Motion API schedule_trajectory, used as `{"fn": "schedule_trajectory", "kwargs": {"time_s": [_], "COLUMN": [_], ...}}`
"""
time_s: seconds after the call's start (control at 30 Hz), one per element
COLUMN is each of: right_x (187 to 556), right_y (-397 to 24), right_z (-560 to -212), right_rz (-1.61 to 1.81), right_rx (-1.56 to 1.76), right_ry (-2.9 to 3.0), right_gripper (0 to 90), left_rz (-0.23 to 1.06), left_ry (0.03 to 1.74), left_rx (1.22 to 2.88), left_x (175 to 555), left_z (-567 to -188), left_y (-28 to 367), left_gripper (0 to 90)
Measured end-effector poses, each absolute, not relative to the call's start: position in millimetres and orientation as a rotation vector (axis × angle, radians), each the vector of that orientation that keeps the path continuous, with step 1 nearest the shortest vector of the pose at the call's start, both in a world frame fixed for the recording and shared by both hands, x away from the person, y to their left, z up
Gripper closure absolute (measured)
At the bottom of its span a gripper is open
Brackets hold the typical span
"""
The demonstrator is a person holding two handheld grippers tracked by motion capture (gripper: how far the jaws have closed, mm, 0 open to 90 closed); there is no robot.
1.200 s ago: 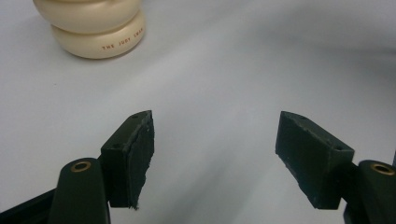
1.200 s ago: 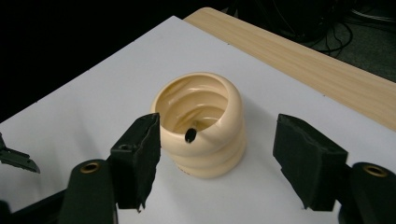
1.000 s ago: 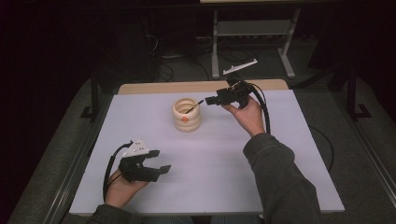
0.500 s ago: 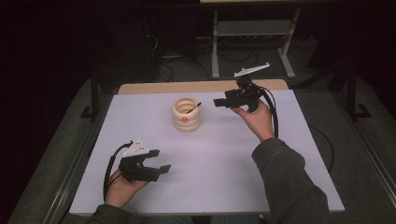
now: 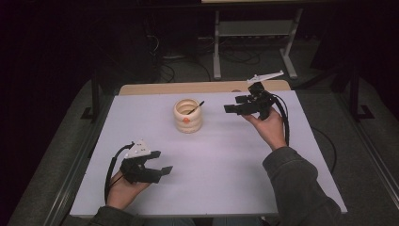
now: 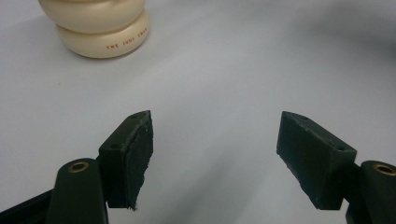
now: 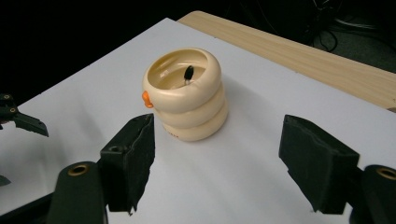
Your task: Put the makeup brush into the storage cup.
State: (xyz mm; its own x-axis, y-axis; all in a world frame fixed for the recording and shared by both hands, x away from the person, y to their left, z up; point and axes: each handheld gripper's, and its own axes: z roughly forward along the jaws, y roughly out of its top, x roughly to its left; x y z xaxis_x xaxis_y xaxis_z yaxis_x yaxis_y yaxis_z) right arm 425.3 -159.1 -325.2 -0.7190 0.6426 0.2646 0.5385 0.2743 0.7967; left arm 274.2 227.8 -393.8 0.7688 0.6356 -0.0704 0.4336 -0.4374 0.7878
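1. The cream ringed holder stands upright on the white table sheet, toward the far edge, at about 11 o'clock from the sheet's middle in the high view.
2. A dark thin stick leans inside the holder, its end poking over the rim toward 2 o'clock. In the right gripper view you look down on its dark tip inside the holder's mouth.
3. A small orange knob shows on the holder's near side; in the right gripper view it sits at 9 o'clock on the holder.
4. Your right gripper is held above the sheet at 3 o'clock from the holder, near it but apart, pointing toward it. Its jaws stand wide apart with nothing between them.
5. In the right gripper view the holder sits just beyond the left pad, not touching either one.
6. Your left gripper rests low near the near-left part of the sheet, at about 7 o'clock from the holder and well apart from it. Its jaws are spread, nothing between them.
7. In the left gripper view the holder's base shows at 11 o'clock, with small red lettering on it, too fine to read surely.
8. A strip of bare wooden tabletop shows past the sheet's far edge.
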Motion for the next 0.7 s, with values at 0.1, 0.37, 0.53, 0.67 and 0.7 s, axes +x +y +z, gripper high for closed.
{"fn": "schedule_trajectory", "kwargs": {"time_s": [0.1,0.37,0.53,0.67,0.7], "right_x": [421.3,408.6,398.9,391.9,390.2], "right_y": [-163.9,-172.1,-177.0,-180.0,-180.8], "right_z": [-329.8,-336.1,-336.7,-339.0,-339.7], "right_rz": [1.436,1.427,1.434,1.432,1.429], "right_rx": [1.134,1.118,1.095,1.089,1.088], "right_ry": [2.422,2.431,2.428,2.426,2.428], "right_gripper": [26.2,25.5,25.6,24.8,24.6], "left_rz": [0.299,0.310,0.321,0.328,0.326], "left_ry": [0.802,0.805,0.811,0.811,0.816], "left_rx": [2.094,2.096,2.087,2.086,2.082], "left_x": [273.8,274.0,273.2,273.2,273.1], "left_z": [-393.7,-393.1,-392.3,-391.2,-391.4], "left_y": [228.1,229.4,230.3,231.5,231.4], "left_gripper": [26.7,26.2,25.7,25.4,25.3]}}
